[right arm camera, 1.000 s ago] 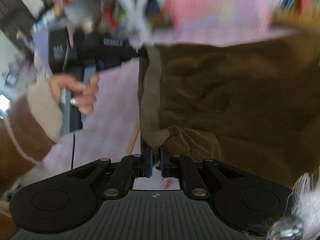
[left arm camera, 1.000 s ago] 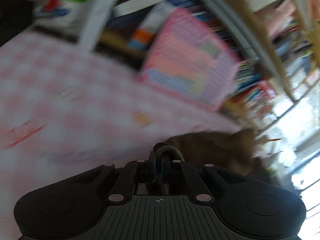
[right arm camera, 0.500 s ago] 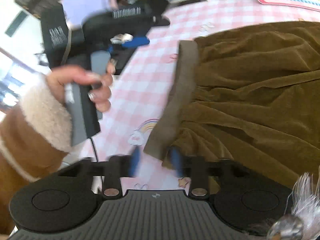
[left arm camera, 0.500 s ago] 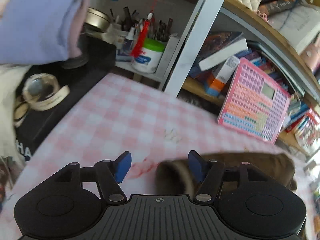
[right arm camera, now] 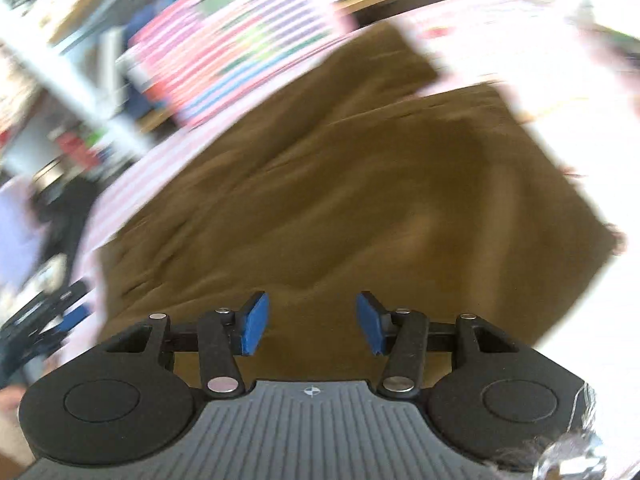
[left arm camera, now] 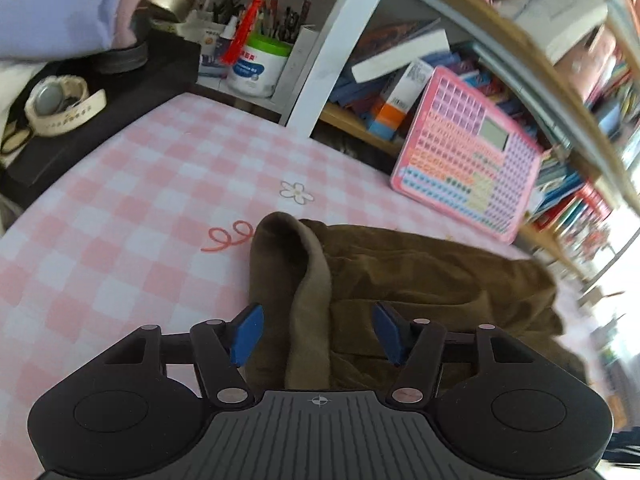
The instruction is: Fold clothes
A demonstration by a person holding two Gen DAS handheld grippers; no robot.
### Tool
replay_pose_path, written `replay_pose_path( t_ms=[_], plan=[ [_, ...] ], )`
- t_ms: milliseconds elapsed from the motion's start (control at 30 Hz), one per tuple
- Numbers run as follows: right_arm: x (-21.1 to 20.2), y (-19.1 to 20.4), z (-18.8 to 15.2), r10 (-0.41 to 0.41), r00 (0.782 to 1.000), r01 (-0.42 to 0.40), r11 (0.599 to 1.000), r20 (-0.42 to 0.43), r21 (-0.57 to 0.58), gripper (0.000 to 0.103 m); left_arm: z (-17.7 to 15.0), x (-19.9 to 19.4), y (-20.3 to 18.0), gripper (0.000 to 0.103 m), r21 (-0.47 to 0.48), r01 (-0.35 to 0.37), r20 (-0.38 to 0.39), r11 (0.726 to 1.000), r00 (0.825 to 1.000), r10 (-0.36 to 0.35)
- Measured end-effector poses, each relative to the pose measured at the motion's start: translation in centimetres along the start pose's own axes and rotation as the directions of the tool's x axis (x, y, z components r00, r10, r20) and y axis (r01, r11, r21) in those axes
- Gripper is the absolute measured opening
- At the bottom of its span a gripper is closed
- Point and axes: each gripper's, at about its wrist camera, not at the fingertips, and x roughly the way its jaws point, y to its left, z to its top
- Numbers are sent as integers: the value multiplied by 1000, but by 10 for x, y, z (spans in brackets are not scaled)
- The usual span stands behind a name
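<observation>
You have one brown corduroy garment (left arm camera: pixel 420 280) lying crumpled on the pink-and-white checked tablecloth (left arm camera: pixel 132 216), its paler ribbed waistband (left arm camera: pixel 312 304) humped up and running toward you between the blue pads of your left gripper (left arm camera: pixel 316 334). That gripper stands wide open above the band, gripping nothing; one pad sits to each side of the cloth without pressing it. Your right gripper (right arm camera: pixel 312 322) is likewise spread apart and empty, hovering over the broad middle of the same brown garment (right arm camera: pixel 340 200); this view is smeared by motion, so folds and edges are hard to read. The tablecloth carries two printed marks near the garment's top: one white flower (left arm camera: pixel 297 192) and one red curly scribble (left arm camera: pixel 228 234). Beyond the table's far edge, one pink plastic keyboard toy (left arm camera: pixel 472 152) with rows of coloured keys and a small grey screen leans against the wooden shelf (left arm camera: pixel 360 124); its key labels are too small to read. One white tub with a green lid (left arm camera: pixel 260 66) holds pens and brushes and bears a blue label with red lettering you cannot make out. One roll of white tape (left arm camera: pixel 60 102) rests on the black surface (left arm camera: pixel 120 100) at left, and one lilac cloth (left arm camera: pixel 60 4) hangs above it. In the right view the toy (right arm camera: pixel 240 40) shows only as blurred stripes.
</observation>
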Motion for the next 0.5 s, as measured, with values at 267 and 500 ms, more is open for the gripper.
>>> replay_pose_path(
  t_ms=[267,500],
  plan=[
    [7,-27,-18,-208,977,207,978,54,14,45,9,-17,-13,1,76,43,101,996,994,-50],
    [-8,-45,-20,-247,966,246,969,82,26,45,19,3,39,7,16,-95,5,995,995,95]
  ],
)
